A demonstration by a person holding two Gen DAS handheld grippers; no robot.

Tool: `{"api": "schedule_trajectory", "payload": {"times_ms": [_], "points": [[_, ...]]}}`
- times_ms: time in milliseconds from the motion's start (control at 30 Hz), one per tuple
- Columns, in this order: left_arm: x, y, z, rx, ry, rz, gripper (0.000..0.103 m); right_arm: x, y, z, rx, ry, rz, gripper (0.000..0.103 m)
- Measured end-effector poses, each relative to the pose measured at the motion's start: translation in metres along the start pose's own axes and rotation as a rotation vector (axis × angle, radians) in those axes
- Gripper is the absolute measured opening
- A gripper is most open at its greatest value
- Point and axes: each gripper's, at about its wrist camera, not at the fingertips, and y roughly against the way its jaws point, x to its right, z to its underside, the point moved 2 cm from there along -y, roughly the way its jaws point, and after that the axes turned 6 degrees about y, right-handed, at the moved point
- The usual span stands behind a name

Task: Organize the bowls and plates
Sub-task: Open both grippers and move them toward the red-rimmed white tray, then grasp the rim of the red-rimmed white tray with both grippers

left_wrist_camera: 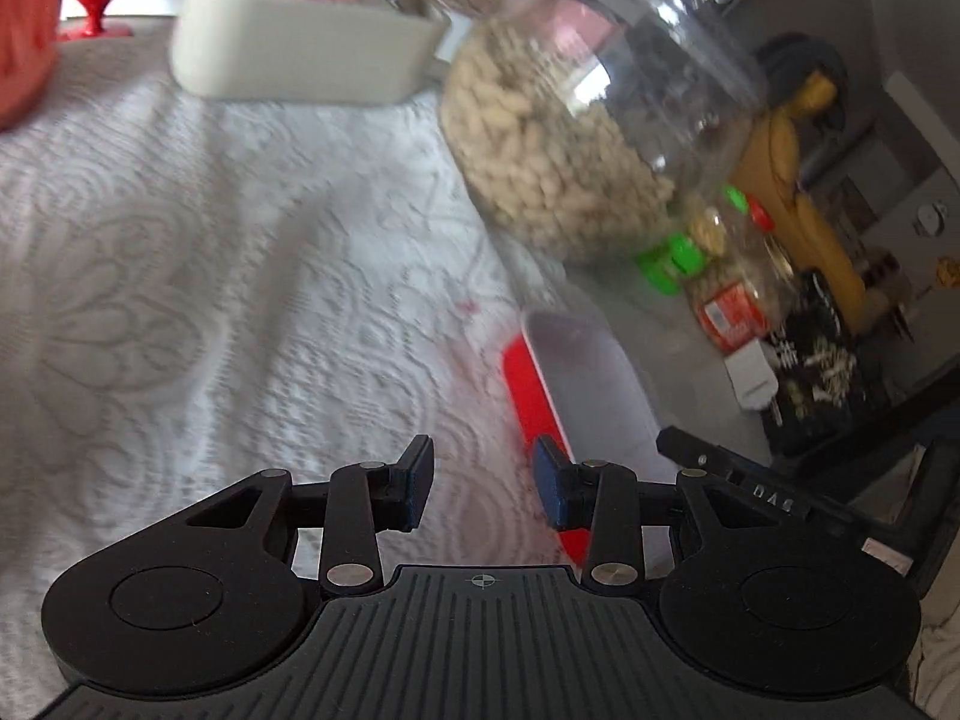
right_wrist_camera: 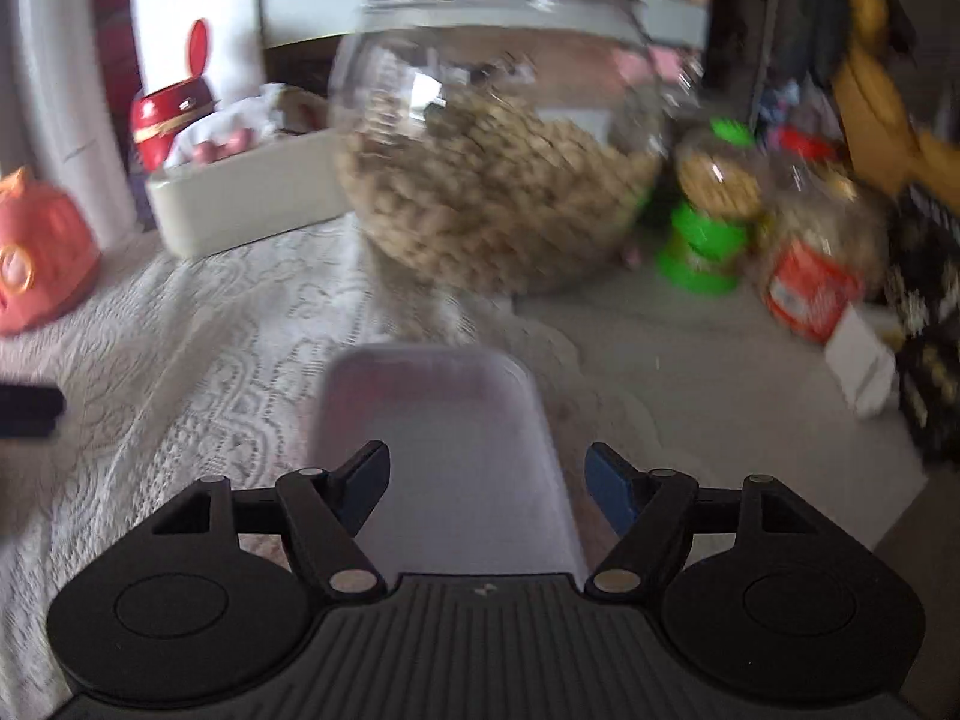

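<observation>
The left gripper (left_wrist_camera: 483,483) hangs over the lace cloth (left_wrist_camera: 210,276) with its jaws part-way apart and nothing between them; only cloth shows in the gap. Its right pad sits just in front of a red-edged tray (left_wrist_camera: 576,384), which lies on the table near the cloth's right edge. Whether the pad touches the tray cannot be told through the blur.

The right gripper (right_wrist_camera: 486,480) stands with its jaws released, wider than the left. A pale, flat tray (right_wrist_camera: 438,420) lies lengthwise in the gap, and both pads stand clear of its sides. It rests at the cloth's right edge, partly on the bare grey table (right_wrist_camera: 720,360).

Behind the tray stands a big clear jar (right_wrist_camera: 498,180) half full of nuts. Right of it are smaller jars with green lids (right_wrist_camera: 708,222) and a red-labelled jar (right_wrist_camera: 816,276).

Toward the far left edge sits a cream box (left_wrist_camera: 300,48) holding white wrapping. A red pot (right_wrist_camera: 174,114) and an orange figure (right_wrist_camera: 36,252) are at the far left corner.
</observation>
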Motion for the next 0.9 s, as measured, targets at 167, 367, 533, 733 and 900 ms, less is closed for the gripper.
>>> {"api": "schedule_trajectory", "payload": {"times_ms": [167, 367, 533, 733, 900], "points": [[0.026, -0.045, 0.001, -0.05, -0.002, -0.016, 0.041, 0.037, -0.017, 0.008, -0.032, -0.183, -0.096, 0.065], [0.025, -0.046, 0.009, -0.089, -0.028, 0.009, 0.025, 0.018, -0.027, 0.008, -0.085, -0.13, -0.16, 0.04], [-0.002, -0.016, 0.017, -0.07, -0.014, -0.039, 0.024, -0.016, -0.013, 0.013, -0.073, -0.097, -0.241, 0.041], [-0.051, 0.044, 0.032, -0.024, 0.039, -0.071, 0.024, -0.077, -0.007, 0.036, -0.087, -0.023, -0.348, 0.04], [-0.093, 0.084, 0.05, -0.032, 0.088, -0.106, 0.023, -0.127, -0.005, 0.062, -0.129, 0.077, -0.442, 0.04]]}}
